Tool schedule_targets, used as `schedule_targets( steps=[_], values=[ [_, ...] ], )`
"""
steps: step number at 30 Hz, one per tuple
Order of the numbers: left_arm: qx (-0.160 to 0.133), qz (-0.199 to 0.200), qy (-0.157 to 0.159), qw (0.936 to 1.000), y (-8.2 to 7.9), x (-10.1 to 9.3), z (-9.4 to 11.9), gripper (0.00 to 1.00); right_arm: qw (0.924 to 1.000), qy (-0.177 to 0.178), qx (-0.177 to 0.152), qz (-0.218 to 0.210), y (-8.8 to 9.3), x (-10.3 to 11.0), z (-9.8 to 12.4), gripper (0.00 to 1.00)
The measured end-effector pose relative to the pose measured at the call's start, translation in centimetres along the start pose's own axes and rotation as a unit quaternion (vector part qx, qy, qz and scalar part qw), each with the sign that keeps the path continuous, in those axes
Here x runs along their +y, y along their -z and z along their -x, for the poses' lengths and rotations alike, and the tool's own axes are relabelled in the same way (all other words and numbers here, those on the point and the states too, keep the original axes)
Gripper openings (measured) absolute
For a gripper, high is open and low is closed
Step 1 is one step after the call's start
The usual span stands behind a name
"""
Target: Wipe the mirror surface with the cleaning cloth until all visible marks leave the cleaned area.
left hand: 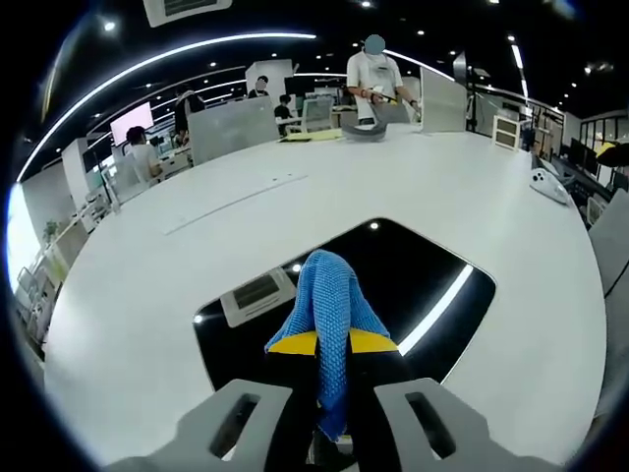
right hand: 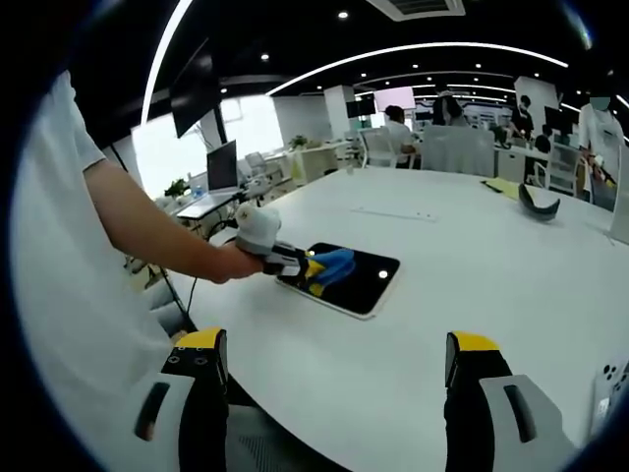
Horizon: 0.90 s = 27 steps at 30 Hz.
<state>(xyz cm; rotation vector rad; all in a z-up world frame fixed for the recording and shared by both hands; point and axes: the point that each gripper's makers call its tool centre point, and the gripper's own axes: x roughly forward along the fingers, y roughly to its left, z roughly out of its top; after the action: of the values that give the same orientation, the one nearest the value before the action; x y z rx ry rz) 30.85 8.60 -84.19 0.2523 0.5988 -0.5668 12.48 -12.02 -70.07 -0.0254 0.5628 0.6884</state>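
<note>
- Presently, your left gripper (left hand: 332,346) is clamped on the blue cleaning cloth (left hand: 330,313); in the left gripper view the cloth bunches up between the yellow-tipped jaws and hangs down through them.
- Your left gripper view places the cloth directly over the mirror (left hand: 432,285), a dark rounded-corner panel lying flat on the white table (left hand: 147,315). The glass reflects ceiling lights and a ceiling vent. You cannot judge from this view whether the cloth touches the glass, and no marks can be made out on the surface.
- Your right gripper view gives the side angle that the left one lacks: the left gripper (right hand: 307,265), held in your hand (right hand: 241,261), sits at the near-left edge of the mirror (right hand: 369,285), with the cloth (right hand: 332,264) resting on or just above the glass.
- Your right gripper (right hand: 334,369) is spread wide with nothing between its jaws. It hangs over the table edge, well apart from the mirror.
- Only the right gripper view shows your forearm and white sleeve (right hand: 59,256), plus a white device (right hand: 607,388) at the far right of the table.
- Both views show a dark curved object (left hand: 366,132) at the far side of the table and people in the office behind.
</note>
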Motion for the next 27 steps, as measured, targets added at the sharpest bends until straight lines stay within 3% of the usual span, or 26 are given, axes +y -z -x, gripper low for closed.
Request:
schedule_targets(
  steps=[27],
  values=[
    [-0.004,-0.004,0.005,1.0000,-0.4,1.3,-0.7,0.07,1.0000,-0.003,0.006,0.000,-0.2,-0.4,-0.7,0.91]
  ],
)
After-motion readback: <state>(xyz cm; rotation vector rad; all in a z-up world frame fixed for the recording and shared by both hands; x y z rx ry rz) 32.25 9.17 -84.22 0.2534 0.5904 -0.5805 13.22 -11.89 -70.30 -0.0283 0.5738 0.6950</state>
